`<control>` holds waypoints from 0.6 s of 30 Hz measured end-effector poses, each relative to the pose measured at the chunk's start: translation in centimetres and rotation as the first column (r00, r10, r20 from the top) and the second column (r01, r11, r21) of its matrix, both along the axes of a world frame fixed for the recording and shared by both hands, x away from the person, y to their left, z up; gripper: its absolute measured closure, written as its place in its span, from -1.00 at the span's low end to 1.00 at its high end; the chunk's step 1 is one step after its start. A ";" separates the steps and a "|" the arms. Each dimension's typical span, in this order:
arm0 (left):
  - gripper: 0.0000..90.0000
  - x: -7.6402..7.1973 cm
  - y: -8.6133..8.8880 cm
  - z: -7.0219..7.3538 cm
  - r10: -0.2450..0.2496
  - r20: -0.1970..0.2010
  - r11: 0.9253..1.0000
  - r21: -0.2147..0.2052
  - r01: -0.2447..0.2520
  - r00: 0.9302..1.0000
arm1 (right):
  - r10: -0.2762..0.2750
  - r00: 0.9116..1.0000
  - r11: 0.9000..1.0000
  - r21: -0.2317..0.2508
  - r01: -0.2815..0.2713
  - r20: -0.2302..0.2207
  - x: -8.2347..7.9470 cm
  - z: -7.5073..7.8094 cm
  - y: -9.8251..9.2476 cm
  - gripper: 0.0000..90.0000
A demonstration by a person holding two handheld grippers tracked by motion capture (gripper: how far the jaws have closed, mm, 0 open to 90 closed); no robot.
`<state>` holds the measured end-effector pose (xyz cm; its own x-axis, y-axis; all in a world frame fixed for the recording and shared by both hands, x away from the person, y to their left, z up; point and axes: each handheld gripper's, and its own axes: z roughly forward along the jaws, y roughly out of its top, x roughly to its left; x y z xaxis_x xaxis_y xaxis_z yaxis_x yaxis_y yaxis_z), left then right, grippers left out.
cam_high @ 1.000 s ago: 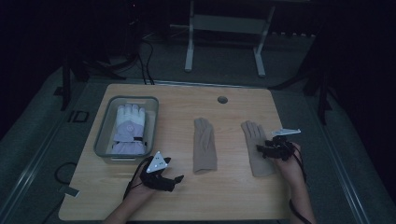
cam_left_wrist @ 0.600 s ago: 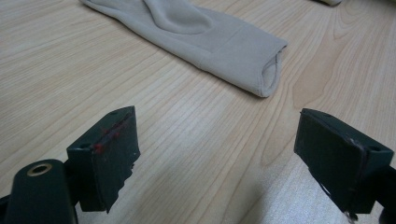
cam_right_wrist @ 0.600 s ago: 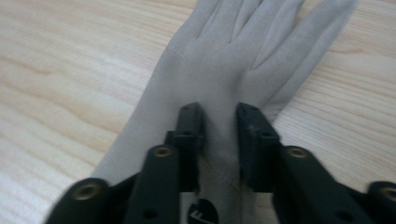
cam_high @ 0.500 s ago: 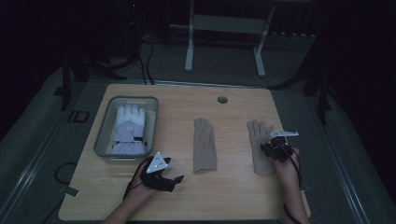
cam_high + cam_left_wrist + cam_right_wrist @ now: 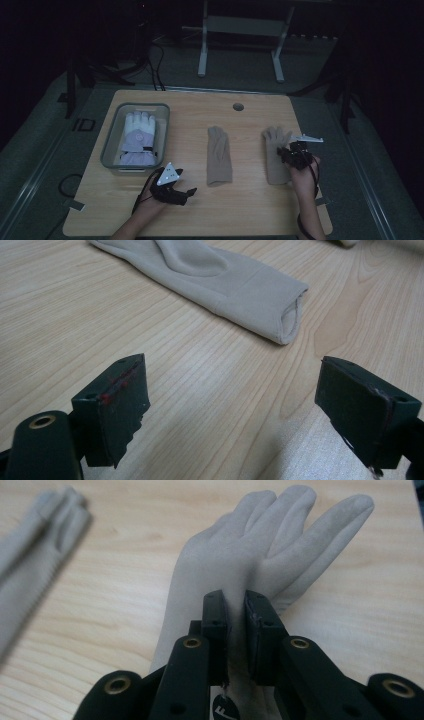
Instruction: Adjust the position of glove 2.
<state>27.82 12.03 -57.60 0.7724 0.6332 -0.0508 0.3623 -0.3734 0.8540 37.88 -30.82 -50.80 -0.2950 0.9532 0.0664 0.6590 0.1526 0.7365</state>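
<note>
Beige glove (image 5: 275,155) on the right side of the wooden table (image 5: 200,210) lies flat with its fingers pointing to the far edge, and the right gripper (image 5: 292,155) sits on it. In the right gripper view that gripper's (image 5: 235,610) jaws are drawn nearly together on a raised fold of the glove's (image 5: 240,555) fabric near the palm, so the cloth is pinched between them. The person's right hand (image 5: 302,172) comes in from the near right edge.

A second beige glove (image 5: 219,157) lies in the middle of the table, well apart from the first, fingers also toward the far edge. In the left gripper view its open cuff (image 5: 287,320) faces the left gripper (image 5: 232,405), whose jaws stand wide apart with nothing between them, above bare wood just short of the cuff. From the high view this left gripper (image 5: 172,187) is near the table's near edge, to the left of the middle glove, held by the left hand (image 5: 150,202).

On the left side a grey tray (image 5: 111,152) holds a white and lilac padded glove (image 5: 137,137). A round cable hole (image 5: 238,107) sits near the far edge. Beyond the table, a pale metal stand (image 5: 240,30) rises from the dark floor.
</note>
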 end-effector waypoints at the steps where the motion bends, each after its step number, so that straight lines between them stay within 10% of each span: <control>1: -0.69 0.0 0.0 0.0 -0.001 0.000 1.000 0.000 0.001 1.000 | 0.002 1.000 1.000 0.004 -0.002 0.008 0.0 0.4 0.2 0.80; 18: -0.69 0.0 0.0 0.0 -0.001 0.002 1.000 0.001 0.001 1.000 | 0.035 0.993 0.996 0.079 -0.043 0.110 -0.7 5.3 4.0 0.80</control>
